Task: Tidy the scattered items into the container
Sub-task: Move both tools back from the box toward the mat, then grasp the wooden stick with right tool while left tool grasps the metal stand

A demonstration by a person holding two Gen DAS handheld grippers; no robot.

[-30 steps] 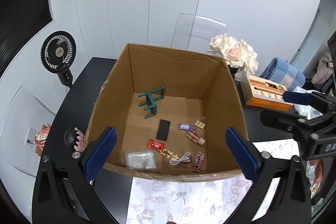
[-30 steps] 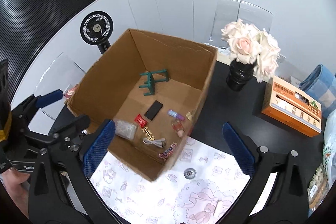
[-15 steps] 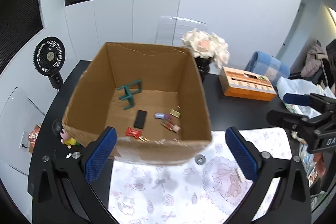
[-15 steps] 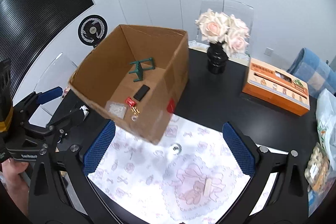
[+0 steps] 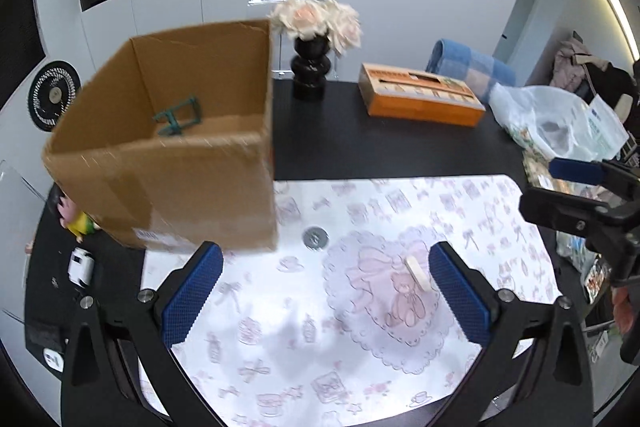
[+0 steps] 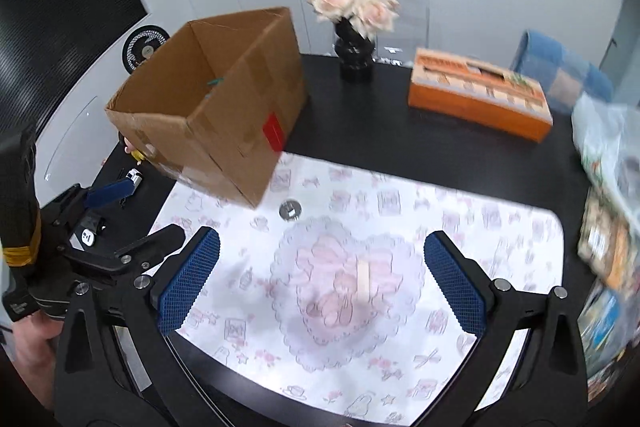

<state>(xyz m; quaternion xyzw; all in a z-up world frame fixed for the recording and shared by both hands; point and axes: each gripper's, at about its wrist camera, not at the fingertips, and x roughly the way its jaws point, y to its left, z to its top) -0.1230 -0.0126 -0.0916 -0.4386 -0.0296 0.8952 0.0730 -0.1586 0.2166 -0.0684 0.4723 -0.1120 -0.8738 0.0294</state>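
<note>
The open cardboard box [image 5: 168, 183] [image 6: 224, 131] stands at the left of the black table, a green stool-shaped piece [image 5: 178, 117] showing inside. On the patterned white mat [image 5: 360, 307] [image 6: 400, 227] lie a round silver washer [image 5: 316, 237] [image 6: 291, 209] near the box corner and a small pale stick [image 5: 416, 273] [image 6: 364, 279] on the pink bear print. My left gripper [image 5: 326, 299] hovers open above the mat, the stick close to its right finger. My right gripper [image 6: 320, 287] is open too, with the stick lying between its fingers below.
A black vase of pale roses [image 5: 312, 67] [image 6: 356, 39], an orange tissue box [image 5: 420, 101] [image 6: 476, 99] and a blue towel [image 5: 472, 67] stand at the back. Plastic bags [image 5: 560, 123] crowd the right edge. Small toys [image 5: 80, 267] [image 6: 134, 179] lie left of the box. A hand [image 6: 28, 335] holds the left gripper.
Both grippers have pulled back from above the box and swung right over the mat. The box now appears from the side; the washer and stick have come into view.
</note>
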